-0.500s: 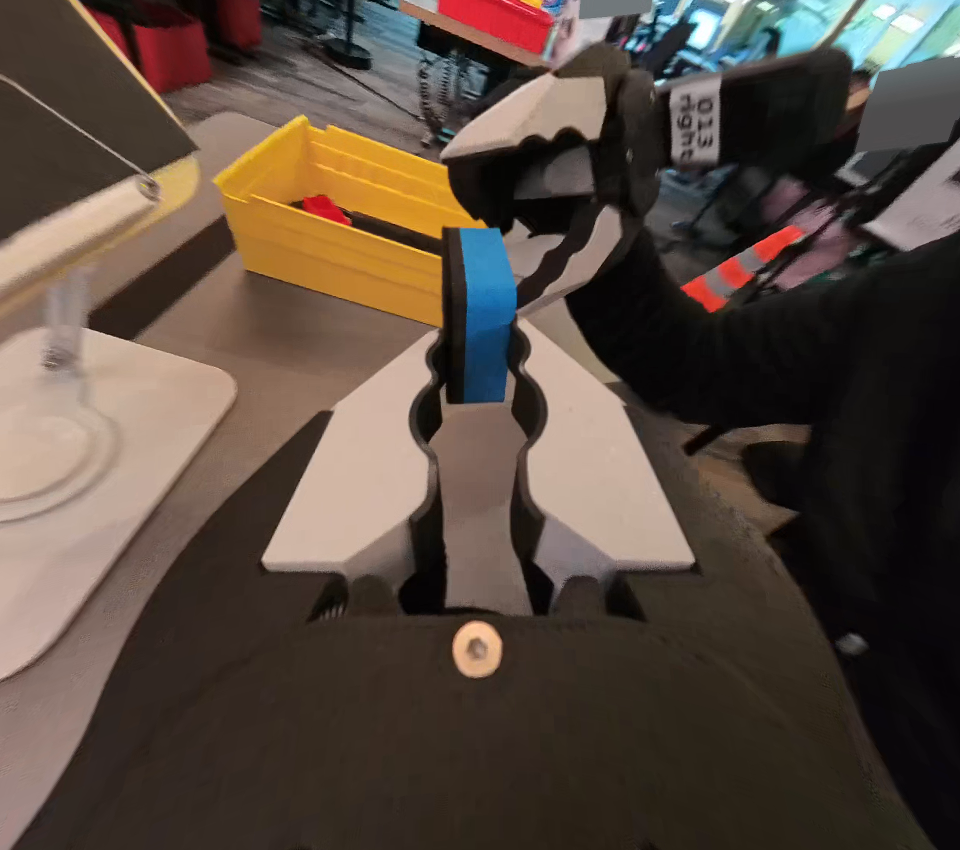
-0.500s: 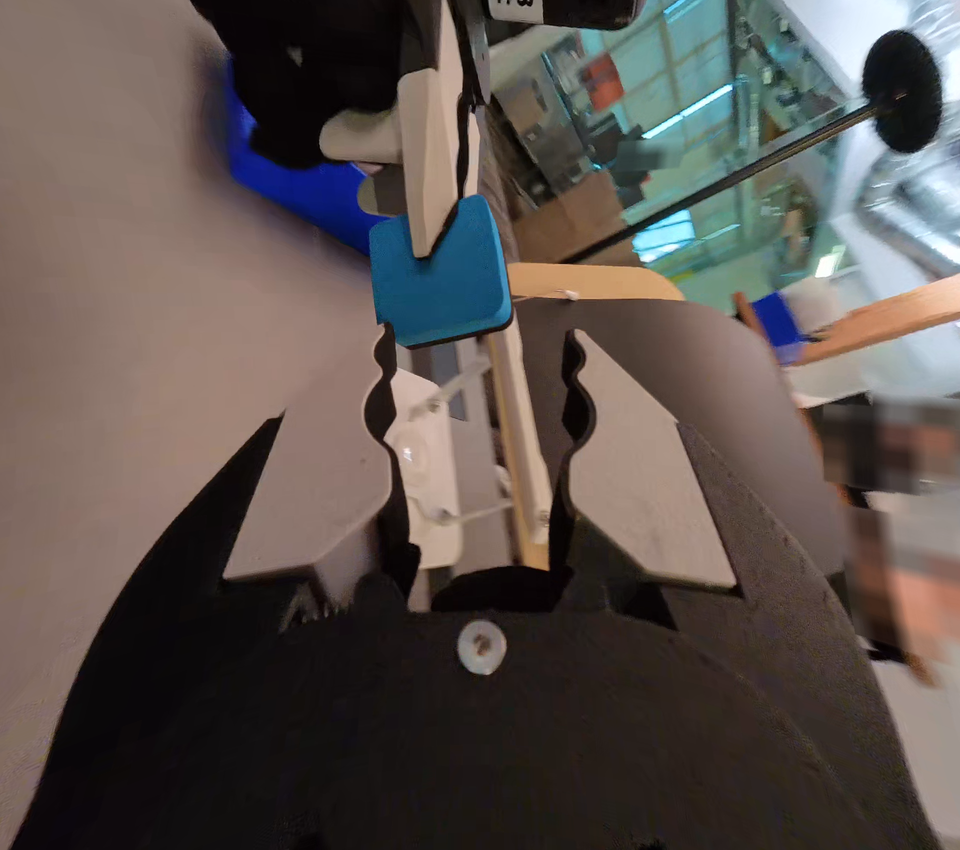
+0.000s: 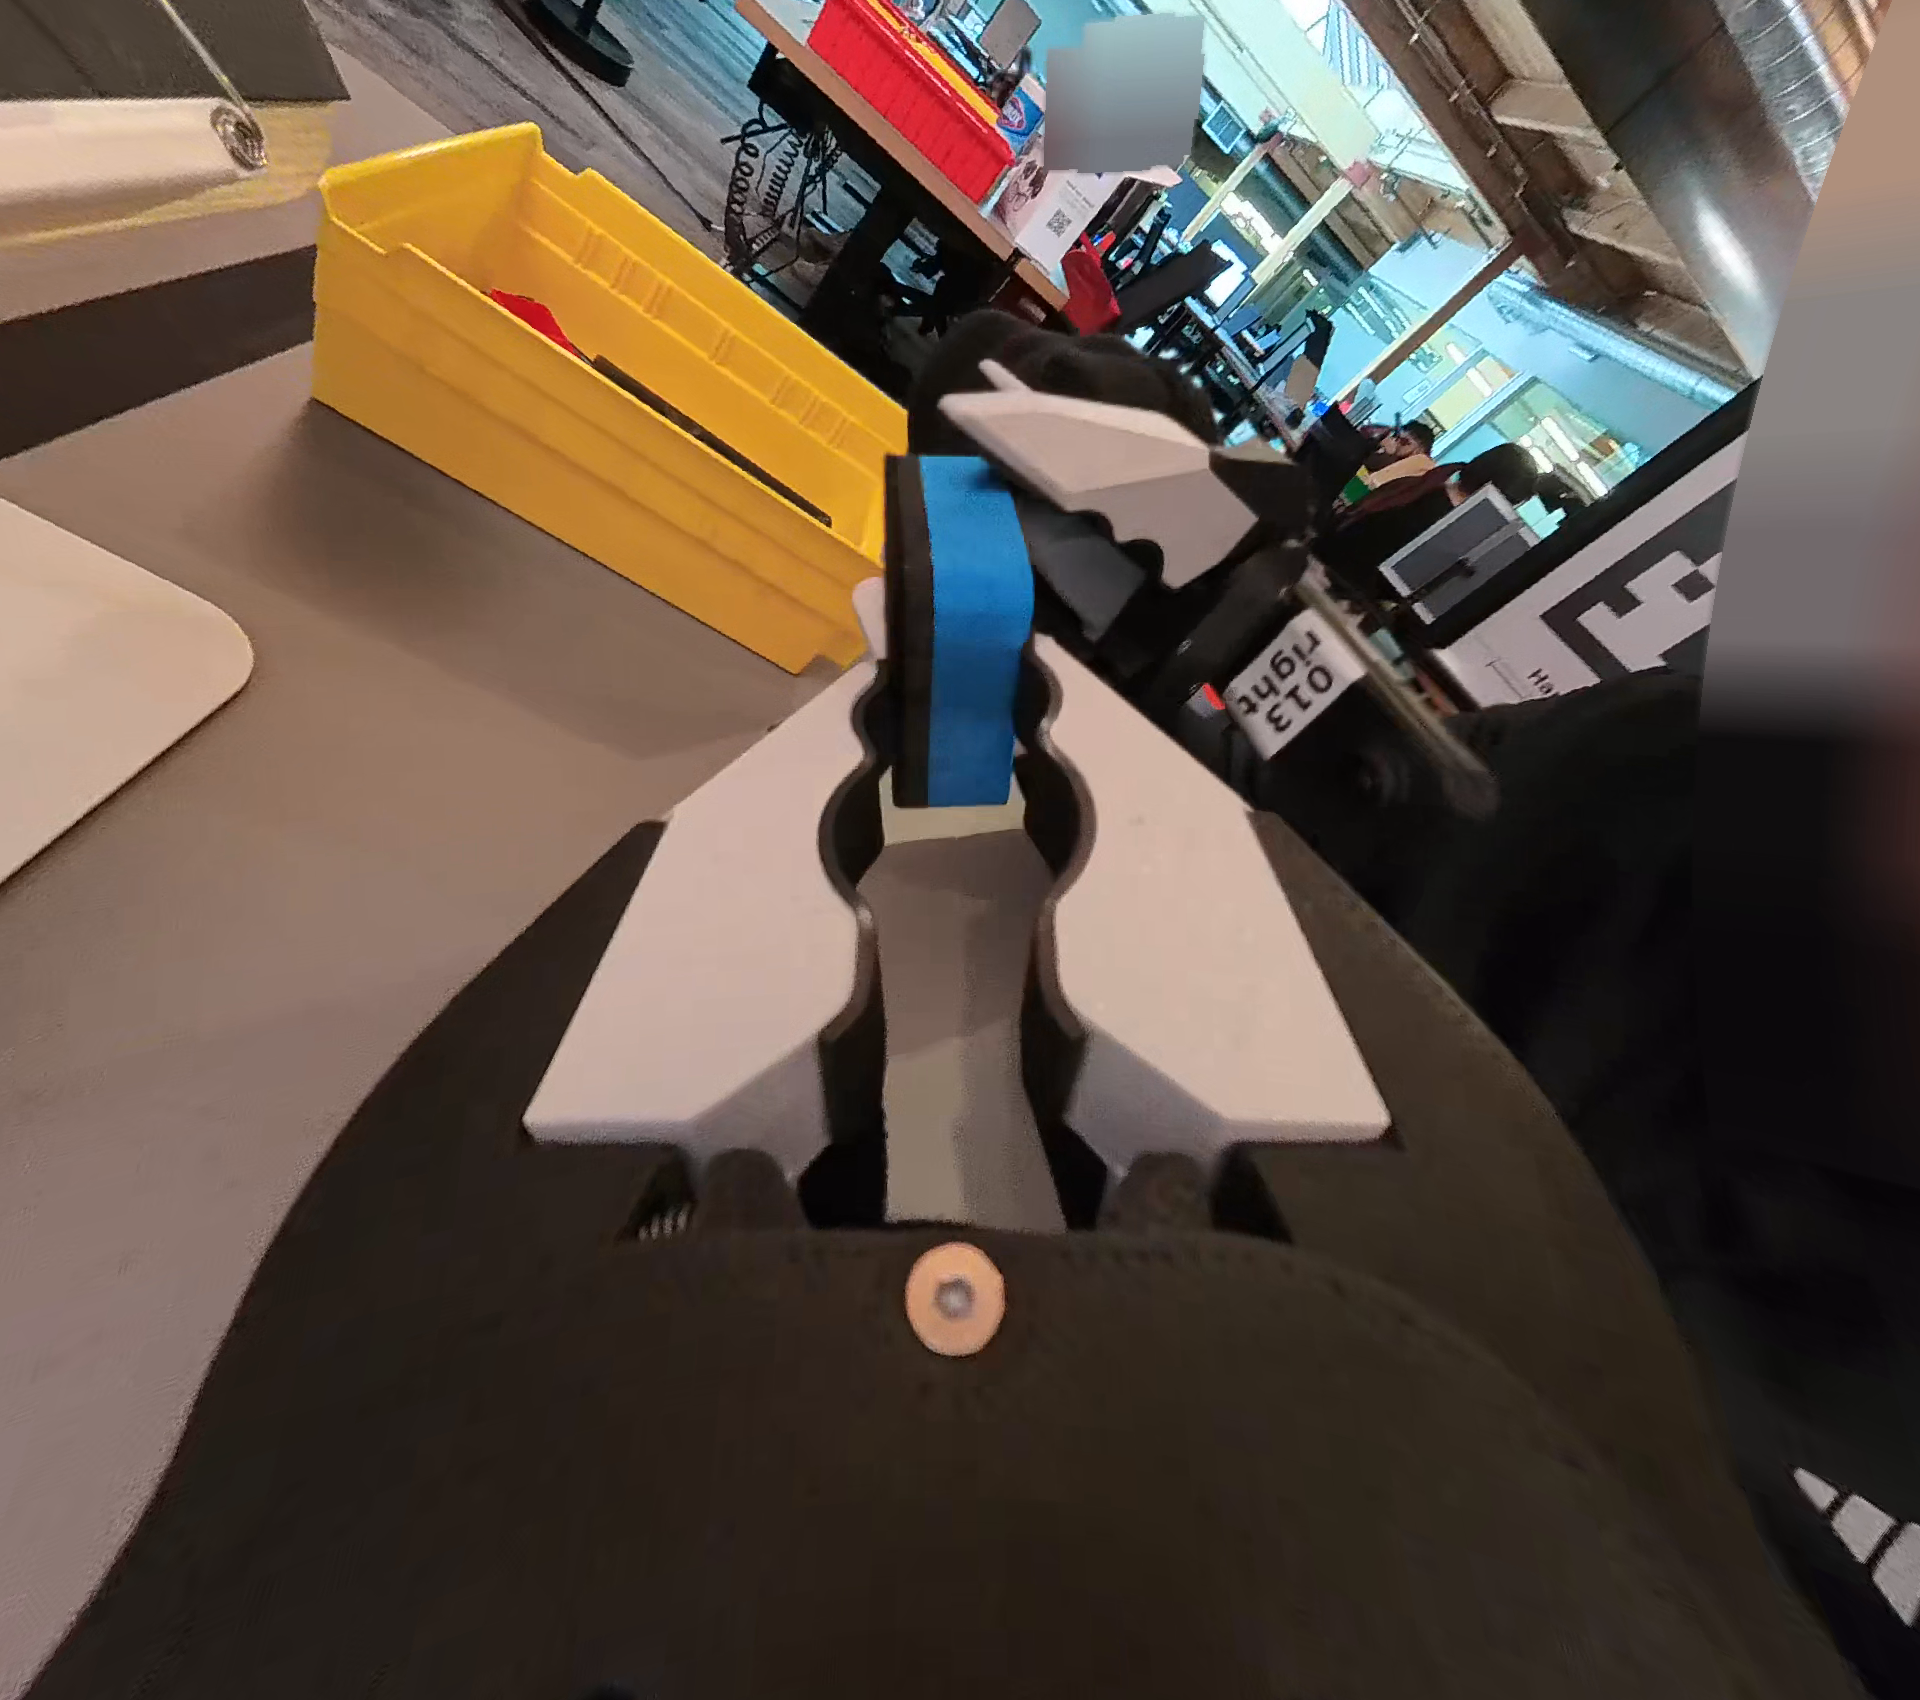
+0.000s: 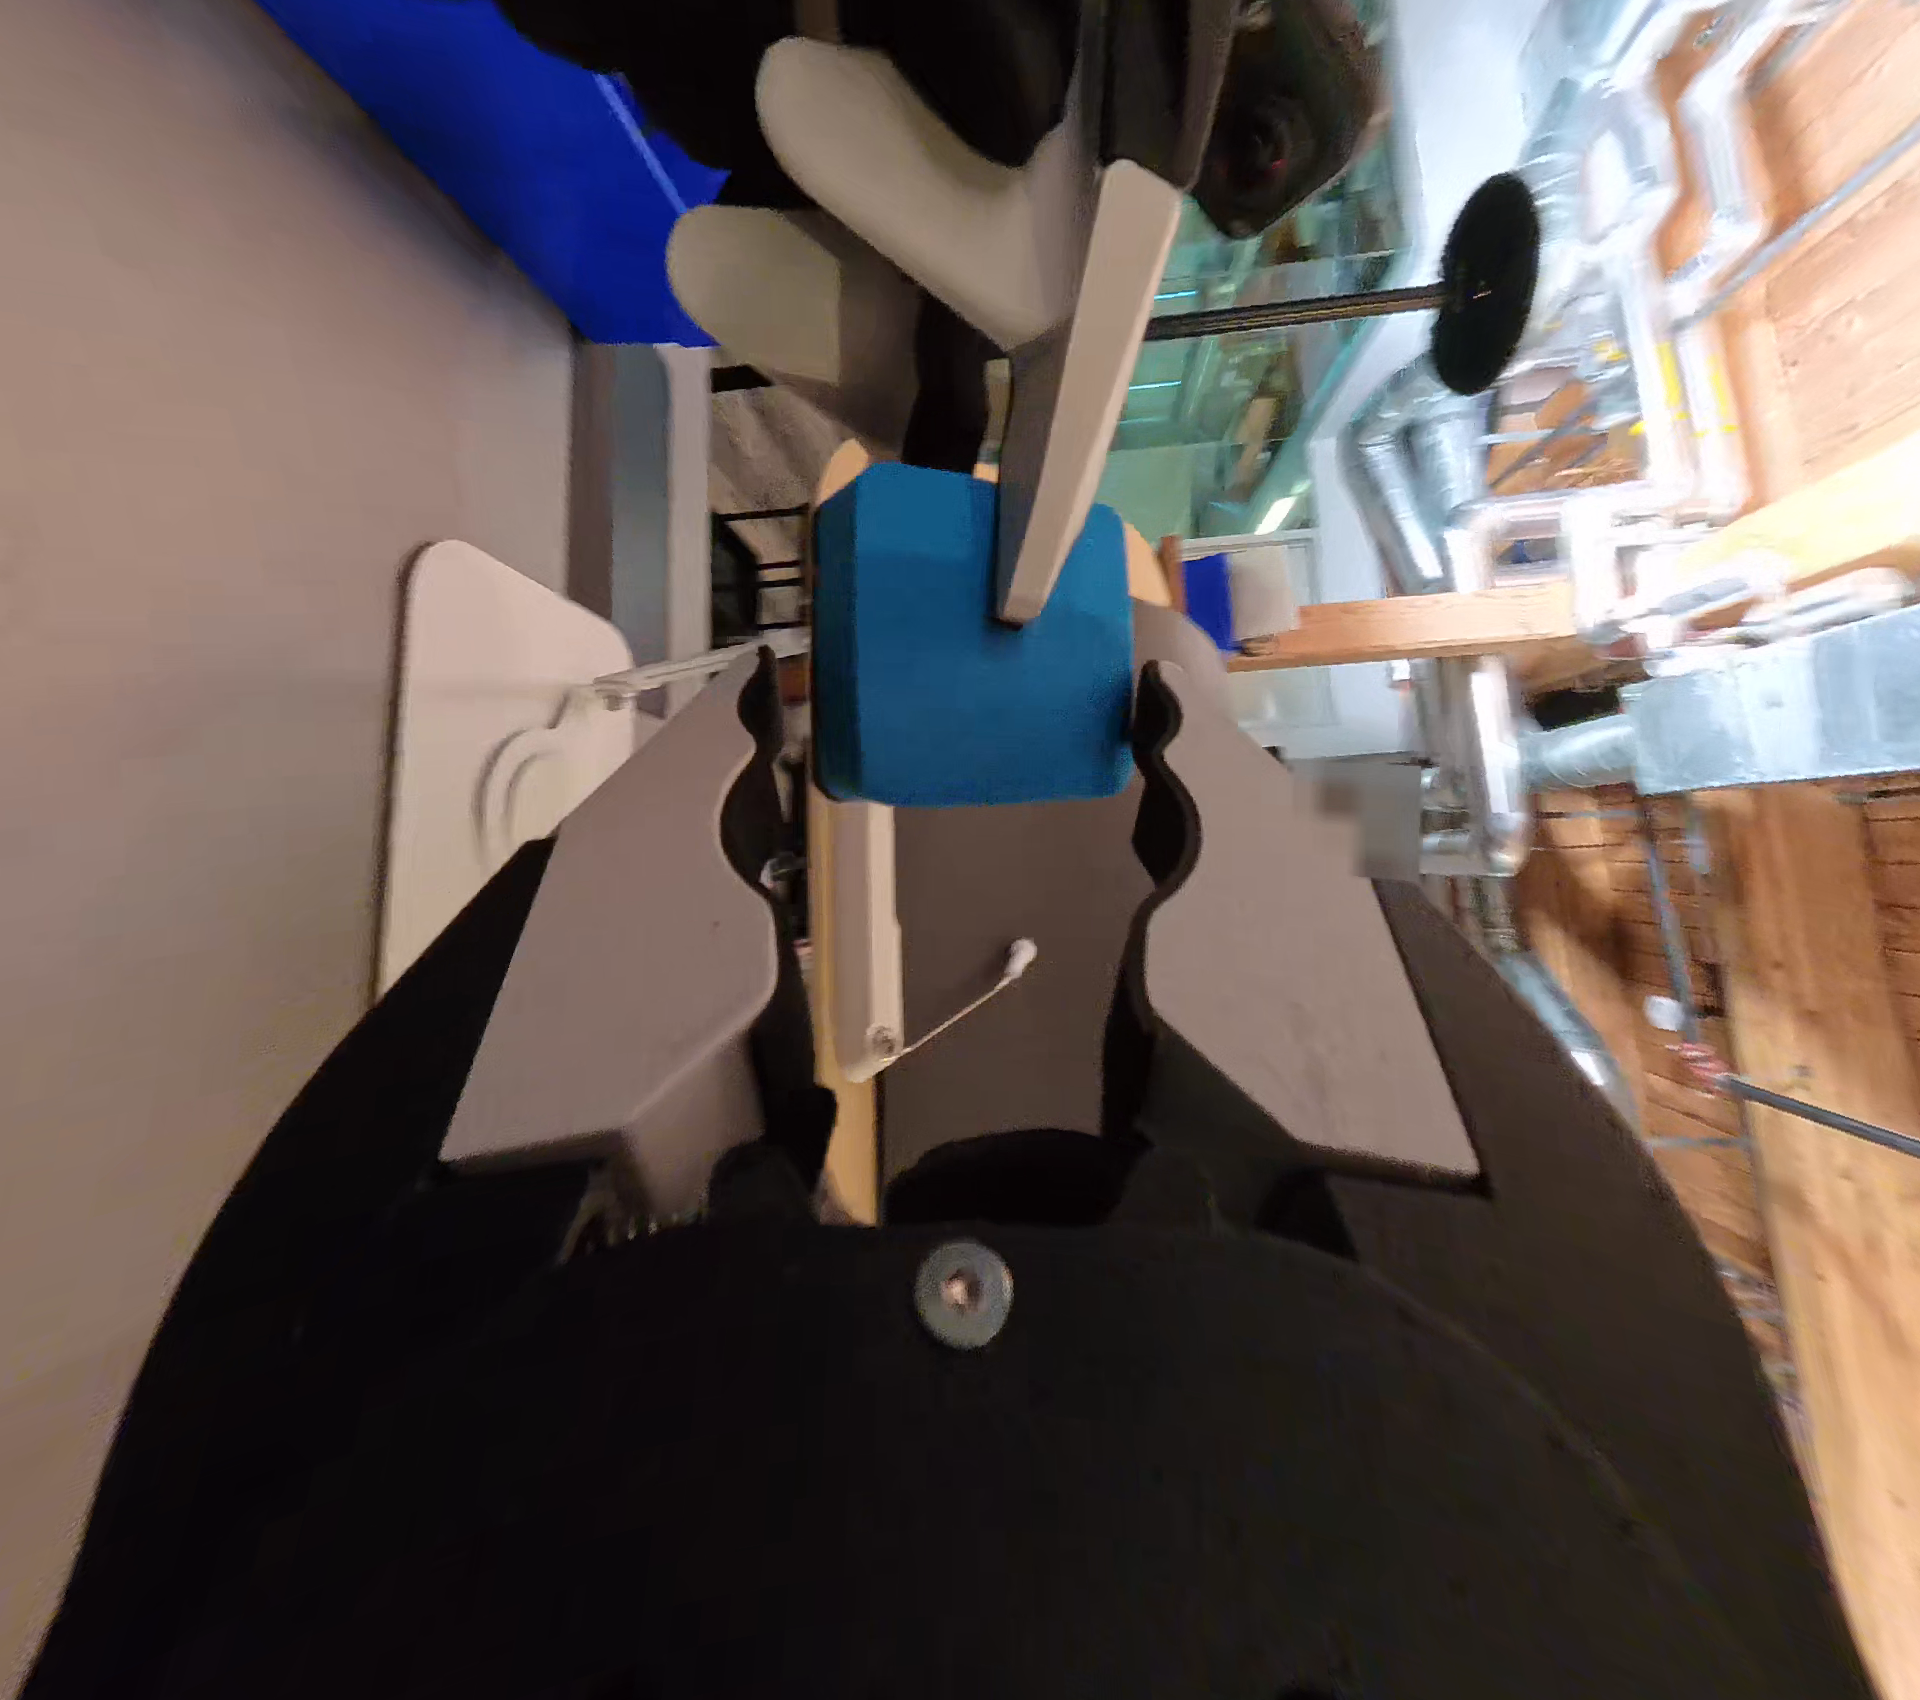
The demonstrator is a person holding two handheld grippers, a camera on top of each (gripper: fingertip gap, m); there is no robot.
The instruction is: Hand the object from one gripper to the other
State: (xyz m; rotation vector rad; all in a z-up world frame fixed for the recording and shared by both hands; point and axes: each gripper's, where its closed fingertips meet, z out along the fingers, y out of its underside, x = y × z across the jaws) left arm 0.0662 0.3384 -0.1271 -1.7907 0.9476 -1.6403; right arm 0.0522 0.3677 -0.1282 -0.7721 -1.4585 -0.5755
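Note:
A blue block with a black backing [image 3: 971,632] is clamped upright between the tips of my left gripper [image 3: 956,694], above the grey table [image 3: 312,871]. The right gripper comes in from the right; its fingers [image 3: 1091,455] reach above and below the block's far end. In the right wrist view the block [image 4: 935,694] sits between the tips of my right gripper [image 4: 956,684]. That gripper is open, with a small gap at its left finger and the right finger at the block's edge. The left gripper's fingers [image 4: 1081,383] show edge-on, pressing on the block's top.
A yellow bin [image 3: 582,445] holding a red and a black item stands on the table beyond the grippers. A white stand base [image 3: 104,694] lies at the left and shows in the right wrist view [image 4: 468,715]. A blue bin [image 4: 499,123] sits behind the left hand.
The right gripper has moved in: the block was just beyond its open fingertips, now it sits between them. The left gripper still holds the block and has tilted.

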